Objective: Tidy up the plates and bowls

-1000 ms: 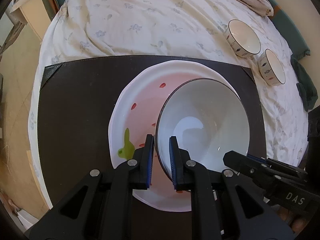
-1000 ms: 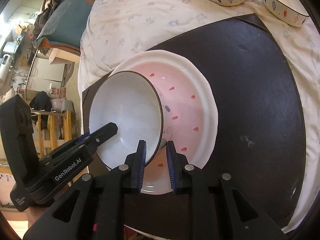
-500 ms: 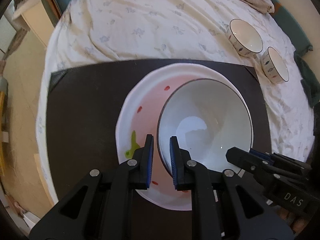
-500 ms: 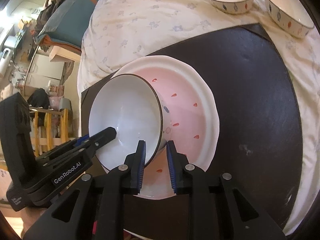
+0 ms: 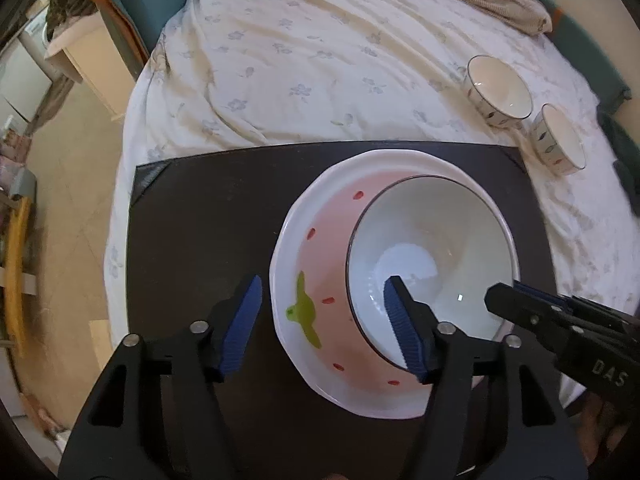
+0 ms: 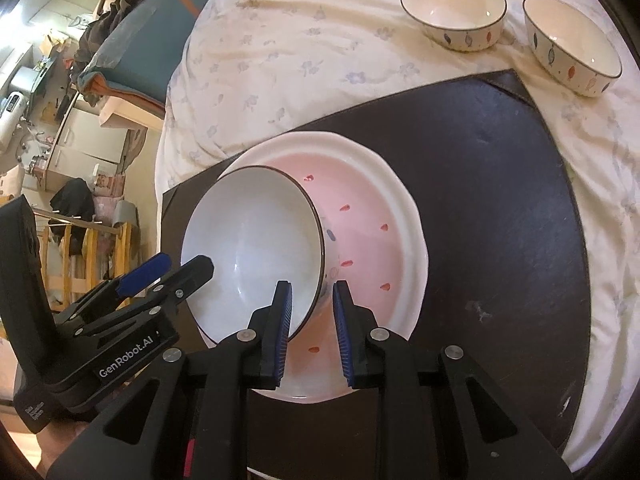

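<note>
While the left gripper (image 5: 320, 322) has its jaws opening wide, w/ the near rim of the white ceramic bowl w/ dark rim (image 5: 430, 264) between the blue pads but no pad pressing it, the right gripper (image 6: 310, 330) sits narrow: its blue pads straddle that bowl's rim lower centre of the right wrist view, left pad inside the bowl, right pad outside. Can't tell if the pads actually press the rim.

Bowl sits tilted inside the big white plate w/ pink centre, red seed marks & green stem (image 5: 320, 280), centre-right of the left wrist view. Plate lies on the dark brown mat (image 5: 200, 220), which lies on a pale floral bedsheet (image 5: 300, 60).

Two small cream bowls w/ leaf patterns, one further left (image 6: 454, 8) & one further right (image 6: 572, 44), stand on the sheet at upper right of the right wrist view, just beside each other, near the mat's corner, well apart from the plate.
</note>
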The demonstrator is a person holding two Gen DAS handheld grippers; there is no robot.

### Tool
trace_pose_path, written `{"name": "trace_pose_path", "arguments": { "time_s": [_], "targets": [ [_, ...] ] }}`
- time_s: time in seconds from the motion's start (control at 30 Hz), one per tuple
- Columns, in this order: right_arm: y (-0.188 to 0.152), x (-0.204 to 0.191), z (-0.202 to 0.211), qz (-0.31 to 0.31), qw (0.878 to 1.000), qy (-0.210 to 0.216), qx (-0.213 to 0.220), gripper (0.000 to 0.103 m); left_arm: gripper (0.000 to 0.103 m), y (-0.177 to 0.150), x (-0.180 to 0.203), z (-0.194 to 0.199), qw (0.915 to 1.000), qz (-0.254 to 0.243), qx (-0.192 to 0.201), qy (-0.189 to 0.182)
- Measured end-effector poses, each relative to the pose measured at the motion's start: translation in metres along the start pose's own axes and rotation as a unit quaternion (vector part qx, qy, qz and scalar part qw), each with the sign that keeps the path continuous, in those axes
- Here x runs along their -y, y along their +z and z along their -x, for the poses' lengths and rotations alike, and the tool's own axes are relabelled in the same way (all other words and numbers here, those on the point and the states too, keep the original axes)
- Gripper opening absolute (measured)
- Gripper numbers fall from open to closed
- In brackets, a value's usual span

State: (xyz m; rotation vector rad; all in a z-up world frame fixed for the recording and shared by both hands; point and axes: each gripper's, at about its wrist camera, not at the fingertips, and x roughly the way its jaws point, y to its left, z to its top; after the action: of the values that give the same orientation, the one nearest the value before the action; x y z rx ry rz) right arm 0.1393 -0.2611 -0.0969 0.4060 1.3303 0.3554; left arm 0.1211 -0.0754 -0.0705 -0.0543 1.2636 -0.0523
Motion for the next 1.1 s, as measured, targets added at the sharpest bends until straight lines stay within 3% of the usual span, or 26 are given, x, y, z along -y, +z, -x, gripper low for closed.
{"name": "trace_pose_path", "arguments": {
  "time_s": [0.1, 0.23, 0.37, 0.4, 0.43, 0.53, 0.6, 0.63, 0.67, 0.8, 0.97, 1.1],
  "targets": [
    [-0.001, -0.003, 0.004, 0.014, 1.000, -0.010, 0.008, 0.024, 0.063, -0.001, -0.003, 0.009, 0.9997, 0.011, 0.015, 0.012],
    [-0.003, -0.006, 0.012, 0.023, 0.999, -0.017, 0.024, 0.024, 0.084, 0.000, -0.003, 0.024, 0.9982, 0.010, 0.051, 0.028],
    [-0.004, -0.008, 0.018, 0.039, 0.998, -0.027, 0.034, 0.024, 0.088, 0.000, -0.007, 0.033, 0.9967, 0.020, 0.075, 0.023],
    [-0.004, -0.010, 0.020, 0.045, 0.998, -0.031, 0.038, 0.025, 0.099, 0.000, -0.008, 0.036, 0.9956, 0.021, 0.087, 0.029],
    [-0.004, -0.012, 0.023, 0.052, 0.997, -0.037, 0.046, 0.025, 0.103, -0.001, -0.009, 0.038, 0.9947, 0.022, 0.095, 0.034],
    [-0.005, -0.017, 0.030, 0.068, 0.995, -0.048, 0.064, 0.026, 0.103, 0.000, -0.013, 0.044, 0.9930, 0.027, 0.109, 0.036],
    [-0.005, -0.018, 0.033, 0.072, 0.993, -0.054, 0.073, 0.052, 0.103, 0.000, -0.015, 0.045, 0.9928, 0.032, 0.110, 0.035],
    [-0.005, -0.018, 0.036, 0.071, 0.993, -0.053, 0.081, 0.074, 0.103, 0.000, -0.016, 0.045, 0.9928, 0.034, 0.109, 0.034],
    [-0.005, -0.018, 0.038, 0.071, 0.992, -0.052, 0.087, 0.079, 0.103, 0.000, -0.016, 0.045, 0.9932, 0.035, 0.107, 0.031],
    [-0.004, -0.018, 0.041, 0.075, 0.992, -0.054, 0.089, 0.080, 0.103, -0.002, -0.011, 0.049, 0.9943, 0.030, 0.096, 0.034],
    [-0.002, -0.017, 0.051, 0.075, 0.992, -0.030, 0.094, 0.098, 0.103, 0.003, 0.003, 0.063, 0.9930, 0.000, 0.106, 0.051],
    [0.002, -0.015, 0.066, 0.071, 0.992, -0.018, 0.103, 0.098, 0.103, 0.016, 0.016, 0.073, 0.9924, -0.009, 0.109, 0.057]
  ]
}}
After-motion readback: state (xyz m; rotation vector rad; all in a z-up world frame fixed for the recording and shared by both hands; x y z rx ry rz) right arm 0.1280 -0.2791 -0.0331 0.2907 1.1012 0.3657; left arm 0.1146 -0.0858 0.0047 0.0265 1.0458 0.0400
